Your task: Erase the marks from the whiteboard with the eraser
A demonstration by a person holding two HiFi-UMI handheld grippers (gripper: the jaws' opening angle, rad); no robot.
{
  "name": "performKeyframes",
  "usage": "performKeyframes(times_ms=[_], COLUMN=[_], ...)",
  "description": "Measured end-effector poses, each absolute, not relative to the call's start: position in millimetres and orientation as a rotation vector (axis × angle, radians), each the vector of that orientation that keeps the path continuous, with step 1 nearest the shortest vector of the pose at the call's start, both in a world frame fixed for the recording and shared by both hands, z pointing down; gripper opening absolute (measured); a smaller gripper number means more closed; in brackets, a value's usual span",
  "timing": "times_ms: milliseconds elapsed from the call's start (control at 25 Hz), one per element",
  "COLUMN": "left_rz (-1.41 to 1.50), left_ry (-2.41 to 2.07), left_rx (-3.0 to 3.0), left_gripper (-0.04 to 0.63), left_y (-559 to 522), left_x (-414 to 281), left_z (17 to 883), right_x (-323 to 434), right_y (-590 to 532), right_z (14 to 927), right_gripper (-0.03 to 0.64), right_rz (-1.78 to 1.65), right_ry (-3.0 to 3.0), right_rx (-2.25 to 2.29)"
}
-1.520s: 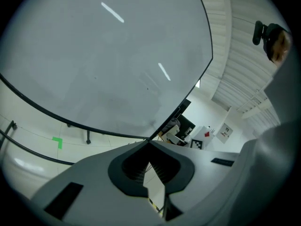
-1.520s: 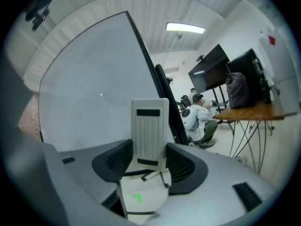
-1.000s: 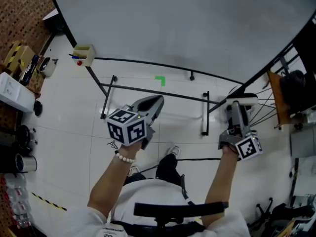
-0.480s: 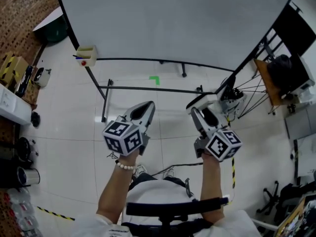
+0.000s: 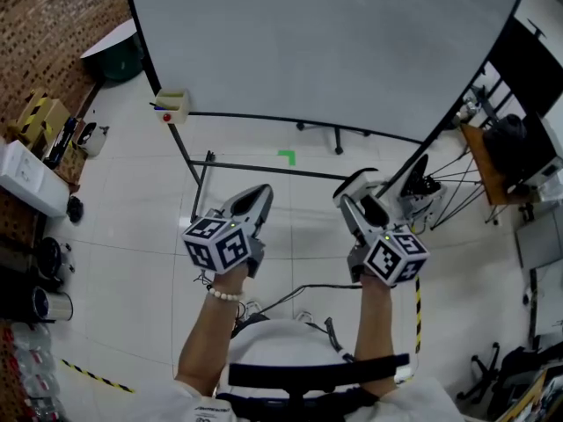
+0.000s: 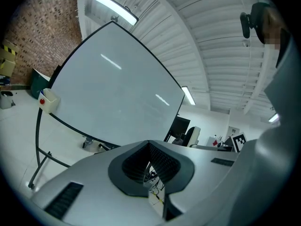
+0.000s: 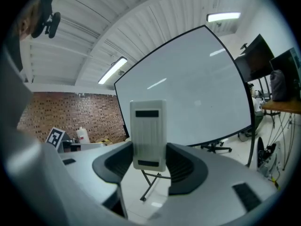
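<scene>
While the right gripper has its jaws clenched on the eraser, a pale upright block at the centre of the right gripper view that covers part of the whiteboard behind it, the left gripper has its jaws pressed together on nothing. Only a thin slit remains between its pads, and a scrap of cable shows through it. The eraser's lower end is sunk between the jaws and hidden. In the head view both grippers hang side by side in the lower middle of the frame, over the white floor and well apart from the whiteboard, which fills the upper half. Its top edge is cut off by the frame. The clutter at the right edge is dark and hard to sort out. The whiteboard's face looks plain grey with streaks of reflected ceiling light, and I cannot tell whether any marks lie on it. A small box clings to its lower left corner, and its contents are too small to read beyond a red spot. A beaded bracelet circles the left wrist.
</scene>
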State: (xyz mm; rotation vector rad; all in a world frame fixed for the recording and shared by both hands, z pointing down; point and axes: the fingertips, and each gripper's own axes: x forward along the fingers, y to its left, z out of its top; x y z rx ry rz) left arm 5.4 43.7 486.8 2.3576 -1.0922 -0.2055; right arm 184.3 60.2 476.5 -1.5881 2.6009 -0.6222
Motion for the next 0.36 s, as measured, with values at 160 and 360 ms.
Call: performKeyframes(times_ms=[160, 360], left_rz=[-0.233, -0.281], left_ry=[-1.1, -1.089], left_rx=[2.339, 2.353], left_gripper=[-0.003, -0.003], left_y=[47.9, 52.7], left_x=[0.3, -3.5], left_z=[483.4, 475.2], right_x=[176.0, 172.0], right_y=[61.1, 60.8], right_z=[477.4, 478.5], right_gripper=[0.249, 0.249], right_rz=[-0.629, -0.651], right_ry=[2.635, 2.633], right_rx=[-1.567, -1.56])
